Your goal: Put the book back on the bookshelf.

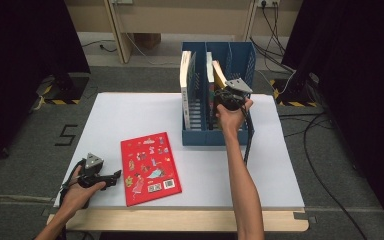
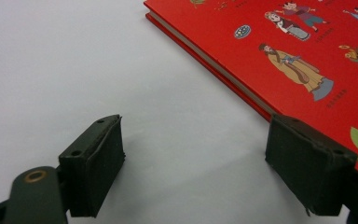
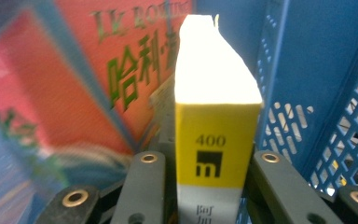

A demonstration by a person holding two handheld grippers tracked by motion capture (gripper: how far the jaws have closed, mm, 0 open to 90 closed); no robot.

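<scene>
White rectangular surface (image 1: 130, 115) spans the middle of the high view. Toward its upper right stands a blue perforated plastic file rack (image 1: 247, 62), with a red flat hardcover picture book (image 1: 150, 167) lying at lower left. From the bottom edge the right forearm stretches straight up the frame, wrist level with the rack, and the right hand-held gripper (image 3: 205, 163) has its jaws clamped on the spine of a yellow-spined thick paperback book (image 3: 212, 140) tilted in the rack's right compartment. At lower left the left hand-held gripper (image 2: 193, 168) rests low on the surface, jaws apart and holding nothing, one tip over the red book's edge.
</scene>
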